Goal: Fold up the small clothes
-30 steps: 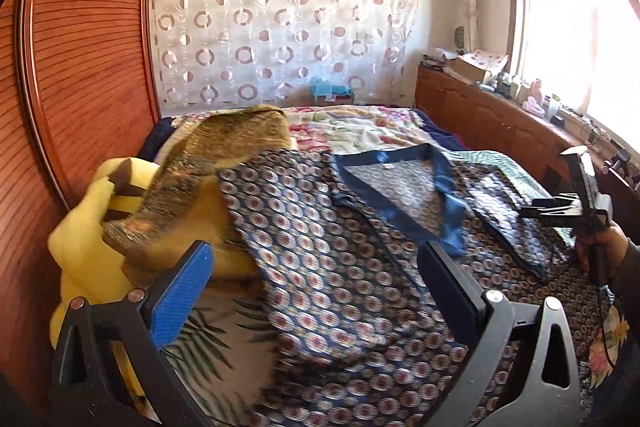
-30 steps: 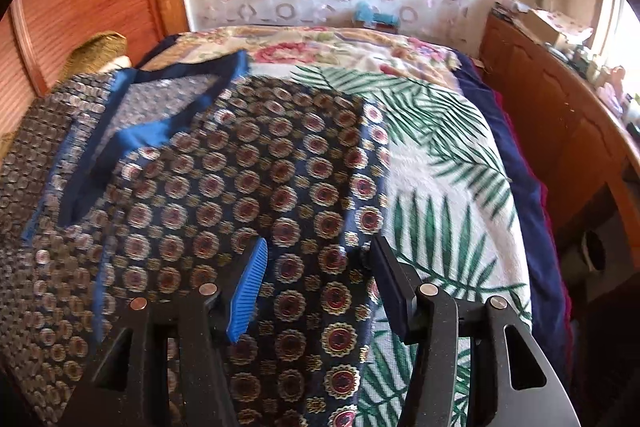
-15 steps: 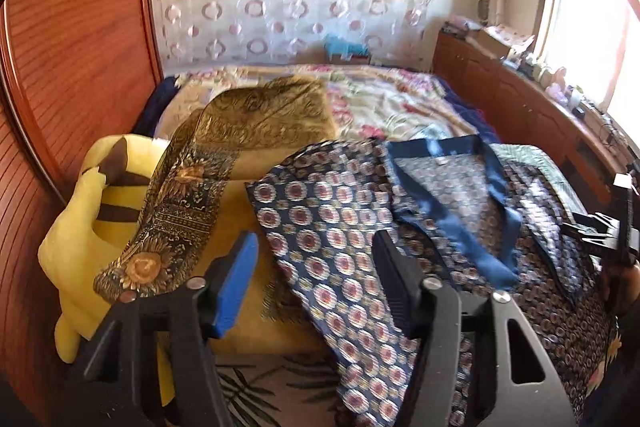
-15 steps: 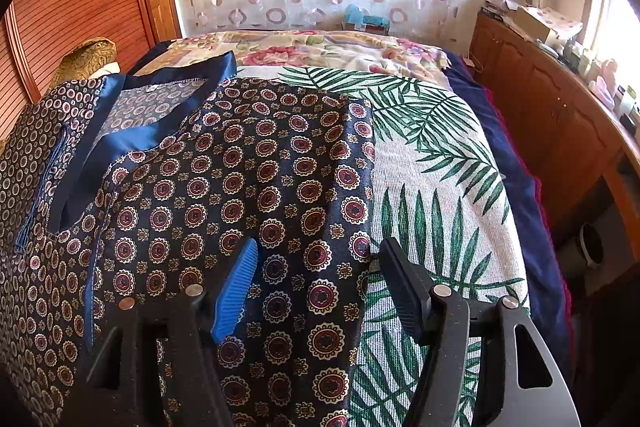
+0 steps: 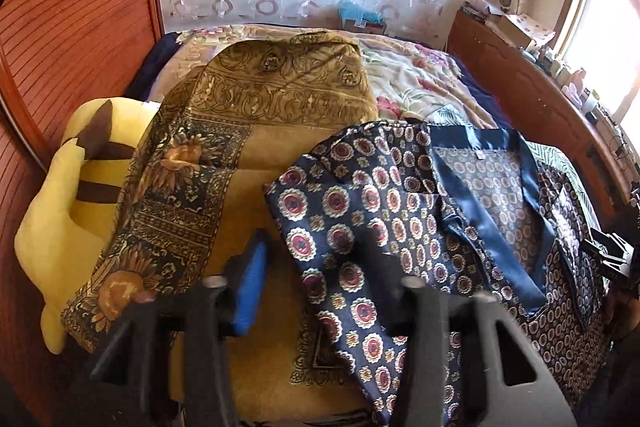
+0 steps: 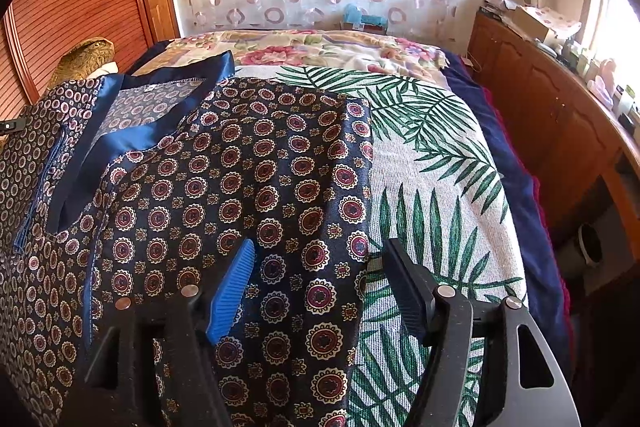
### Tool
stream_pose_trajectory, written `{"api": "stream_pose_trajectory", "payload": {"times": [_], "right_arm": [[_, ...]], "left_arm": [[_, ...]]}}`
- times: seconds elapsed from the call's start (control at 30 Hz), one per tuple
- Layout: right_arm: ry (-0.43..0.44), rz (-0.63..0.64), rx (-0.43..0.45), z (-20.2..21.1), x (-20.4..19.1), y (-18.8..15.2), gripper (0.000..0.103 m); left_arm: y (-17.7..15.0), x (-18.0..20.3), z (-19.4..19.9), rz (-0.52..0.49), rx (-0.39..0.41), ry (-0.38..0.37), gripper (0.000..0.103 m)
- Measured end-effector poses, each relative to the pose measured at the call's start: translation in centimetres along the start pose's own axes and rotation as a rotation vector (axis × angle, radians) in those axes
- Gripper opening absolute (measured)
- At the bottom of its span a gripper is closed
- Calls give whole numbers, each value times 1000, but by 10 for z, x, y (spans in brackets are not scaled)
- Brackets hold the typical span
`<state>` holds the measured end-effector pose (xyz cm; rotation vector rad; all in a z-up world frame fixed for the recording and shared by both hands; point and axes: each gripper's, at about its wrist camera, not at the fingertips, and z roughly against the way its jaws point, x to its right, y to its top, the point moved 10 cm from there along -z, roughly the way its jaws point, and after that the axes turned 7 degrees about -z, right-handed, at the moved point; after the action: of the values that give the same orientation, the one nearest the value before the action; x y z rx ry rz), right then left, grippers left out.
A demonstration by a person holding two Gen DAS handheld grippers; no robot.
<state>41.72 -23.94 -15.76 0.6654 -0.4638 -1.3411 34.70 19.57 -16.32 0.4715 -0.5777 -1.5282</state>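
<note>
A navy top with a medallion print and blue satin neck trim lies spread flat on the bed; it also shows in the right wrist view. My left gripper is open and empty, hovering over the top's left sleeve edge. My right gripper is open and empty, hovering over the top's right sleeve edge. The right gripper also shows at the far right of the left wrist view.
A gold patterned cloth and a yellow plush toy lie left of the top. A palm-leaf blanket covers the bed on the right. A wooden wardrobe stands at the left, a wooden cabinet at the right.
My left gripper has moved left and back, from over the top's body to its left sleeve edge, and its jaws have narrowed somewhat. My right gripper has drawn back slightly.
</note>
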Motion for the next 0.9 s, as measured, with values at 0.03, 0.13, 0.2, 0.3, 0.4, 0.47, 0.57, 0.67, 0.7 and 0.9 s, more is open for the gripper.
{"api": "stream_pose_trajectory", "payload": {"times": [0.03,0.13,0.2,0.3,0.4,0.47,0.57,0.67,0.7,0.9], "right_arm": [[10,-5,-9,0,0,0,68],[70,-16,-15,5,-1,7,68],[64,-9,-4,9,2,16,68],[66,-4,-25,5,5,23,68],[49,0,-53,-5,9,27,65],[46,-5,-69,-11,10,31,64],[51,-27,-80,-18,15,35,64],[62,-44,-90,-26,21,41,57],[57,-42,-91,-27,22,42,56],[41,16,-95,-31,15,47,12]], "left_arm": [[0,1,0,-4,-2,-4,32],[1,4,-1,-35,-12,6,26],[2,6,-2,-46,-15,7,26],[3,-2,-4,-35,-23,46,26],[3,-4,-5,-25,-18,35,26],[3,0,-2,-31,-7,2,21],[2,4,2,-69,-11,35,13],[4,14,8,-92,9,6,8],[5,16,9,-98,13,6,7],[14,43,31,-161,72,-19,4]]}}
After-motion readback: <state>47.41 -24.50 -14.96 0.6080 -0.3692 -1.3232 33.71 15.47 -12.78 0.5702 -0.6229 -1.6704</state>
